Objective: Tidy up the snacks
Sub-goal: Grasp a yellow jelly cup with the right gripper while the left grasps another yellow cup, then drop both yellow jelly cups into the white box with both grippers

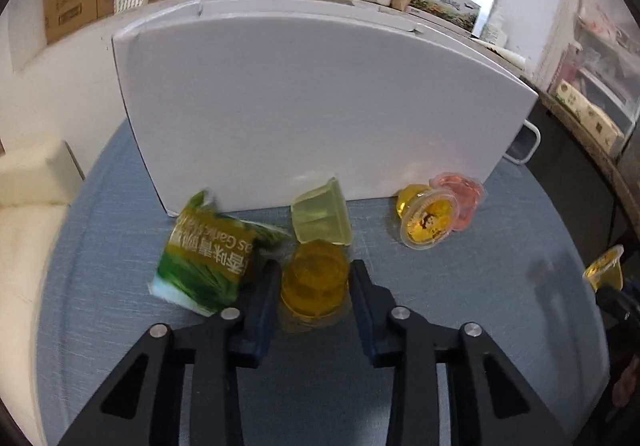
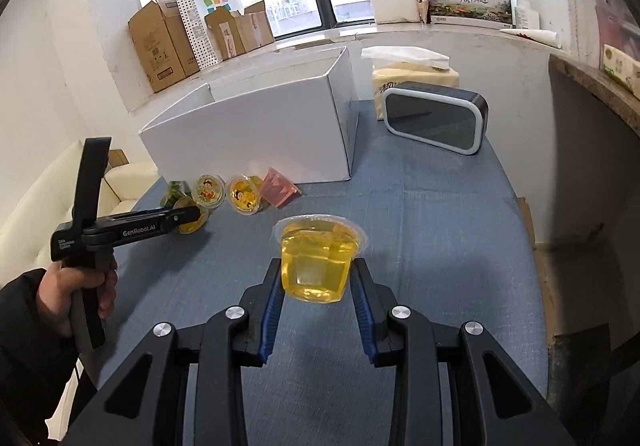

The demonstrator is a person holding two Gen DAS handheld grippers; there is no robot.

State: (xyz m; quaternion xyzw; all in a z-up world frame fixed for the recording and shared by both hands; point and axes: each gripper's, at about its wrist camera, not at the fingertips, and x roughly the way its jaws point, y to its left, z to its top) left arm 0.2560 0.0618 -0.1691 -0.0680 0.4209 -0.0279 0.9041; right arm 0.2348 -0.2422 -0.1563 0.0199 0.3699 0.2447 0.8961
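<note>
My left gripper (image 1: 315, 270) is down on the blue tablecloth, its pads against both sides of an amber jelly cup (image 1: 315, 284) that stands upside down. A green snack packet (image 1: 204, 258) touches its left finger. Just beyond lies a pale green jelly cup (image 1: 320, 218) on its side. Further right, a yellow cartoon-lid cup (image 1: 428, 222) and a pink cup (image 1: 460, 194) lie against the white box (image 1: 320, 106). My right gripper (image 2: 317, 266) is shut on a yellow jelly cup (image 2: 318, 266), upright and held above the table. The box (image 2: 256, 134) is open on top.
A grey speaker (image 2: 436, 118) and a tissue pack (image 2: 412, 74) stand right of the box. A person's hand (image 2: 80, 286) holds the left gripper at the table's left edge. A cream sofa (image 1: 28, 206) lies beyond that edge. Cardboard boxes (image 2: 168, 42) line the windowsill.
</note>
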